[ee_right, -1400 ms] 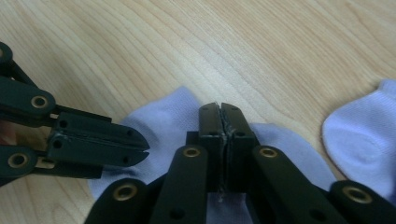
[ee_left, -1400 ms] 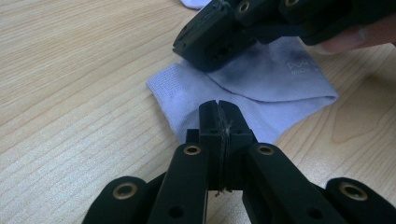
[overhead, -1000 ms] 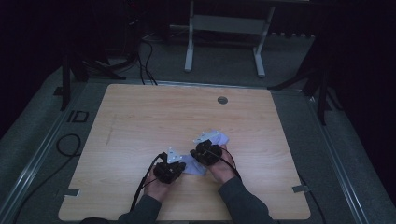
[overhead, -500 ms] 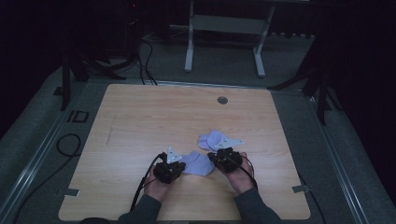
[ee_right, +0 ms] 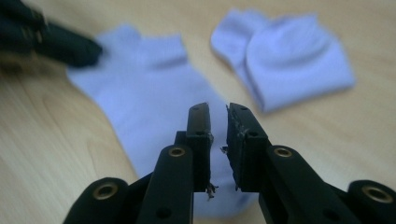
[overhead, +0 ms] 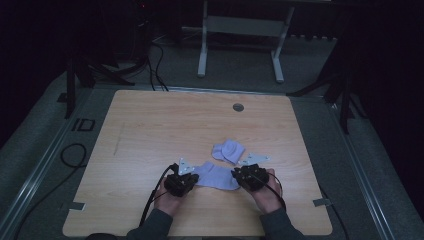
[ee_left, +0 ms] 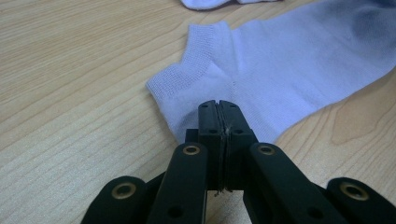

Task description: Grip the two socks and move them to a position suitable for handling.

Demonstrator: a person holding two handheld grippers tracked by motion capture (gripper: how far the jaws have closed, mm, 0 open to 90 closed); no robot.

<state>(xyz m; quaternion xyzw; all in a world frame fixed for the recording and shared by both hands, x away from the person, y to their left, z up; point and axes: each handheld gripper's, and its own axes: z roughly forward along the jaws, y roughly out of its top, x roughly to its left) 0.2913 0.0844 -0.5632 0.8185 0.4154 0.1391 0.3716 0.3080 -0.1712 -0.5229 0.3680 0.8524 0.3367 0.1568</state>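
Note:
A pale lilac sock (overhead: pixel 216 176) lies flat on the wooden table (overhead: pixel 150 125) between my two grippers. My left gripper (overhead: pixel 193 177) is shut on its cuff end; in the left gripper view the jaws (ee_left: pixel 218 105) meet on the edge of the sock (ee_left: pixel 280 60). My right gripper (overhead: pixel 234 175) sits at the toe end. Its jaws have just been opening, and the right gripper (ee_right: pixel 218 109) now shows a gap, with the sock (ee_right: pixel 149 88) lying under it, unpressed. A second, folded sock (overhead: pixel 227 151) (ee_right: pixel 289 56) lies just behind.
A round grommet hole (overhead: pixel 238 107) sits near the table's far edge. A metal stand (overhead: pixel 240 30) rises behind the table, and cables (overhead: pixel 75 155) lie on the floor at the left. Bare wood spreads to the left and far side.
My right hand moved to the right and drew the sock out flat, then its jaws parted. The left gripper stayed put, shut on the sock.

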